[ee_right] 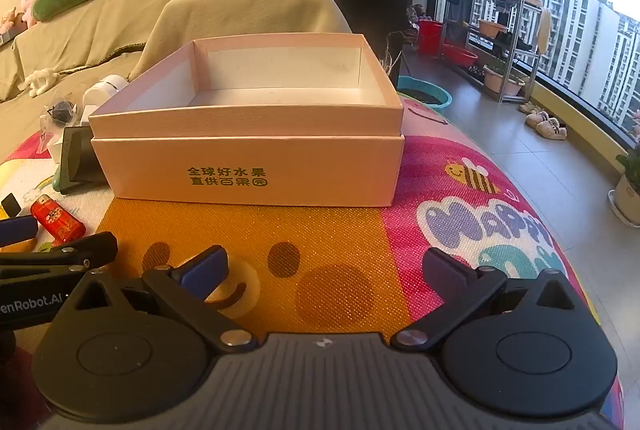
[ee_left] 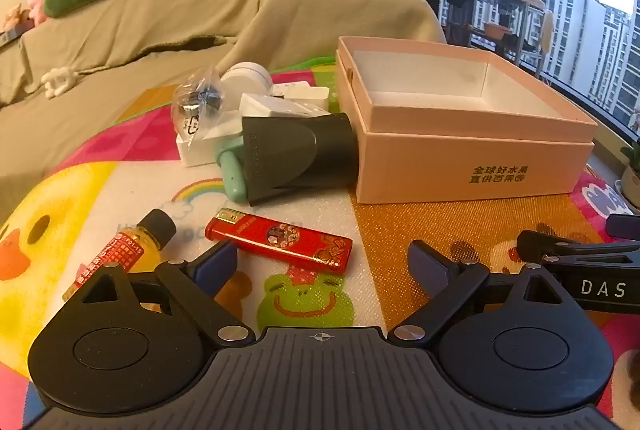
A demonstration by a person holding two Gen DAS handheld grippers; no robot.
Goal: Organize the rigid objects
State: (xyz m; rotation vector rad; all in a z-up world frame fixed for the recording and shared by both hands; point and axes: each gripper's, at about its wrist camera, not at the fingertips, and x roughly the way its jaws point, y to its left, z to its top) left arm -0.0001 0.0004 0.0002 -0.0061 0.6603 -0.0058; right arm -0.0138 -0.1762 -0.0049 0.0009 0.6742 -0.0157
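Note:
A pink open box (ee_left: 472, 157) stands on the colourful mat, empty inside; it fills the middle of the right wrist view (ee_right: 248, 165). Left of it lie a red lighter (ee_left: 280, 240), a small yellow bottle with a black cap (ee_left: 120, 254), a dark grey nozzle (ee_left: 296, 153) on a mint-green object (ee_left: 232, 173), white boxes (ee_left: 280, 101) and a clear plastic bag (ee_left: 198, 101). My left gripper (ee_left: 324, 266) is open, just behind the lighter. My right gripper (ee_right: 324, 270) is open and empty, in front of the box. The lighter also shows in the right wrist view (ee_right: 58, 220).
A beige-covered sofa (ee_left: 140, 21) with cushions and soft toys lies behind the mat. To the right are a tiled floor, a metal rack with pots (ee_right: 500, 41), a teal basin (ee_right: 424, 93), slippers and a large window. The right gripper's body shows in the left wrist view (ee_left: 592, 270).

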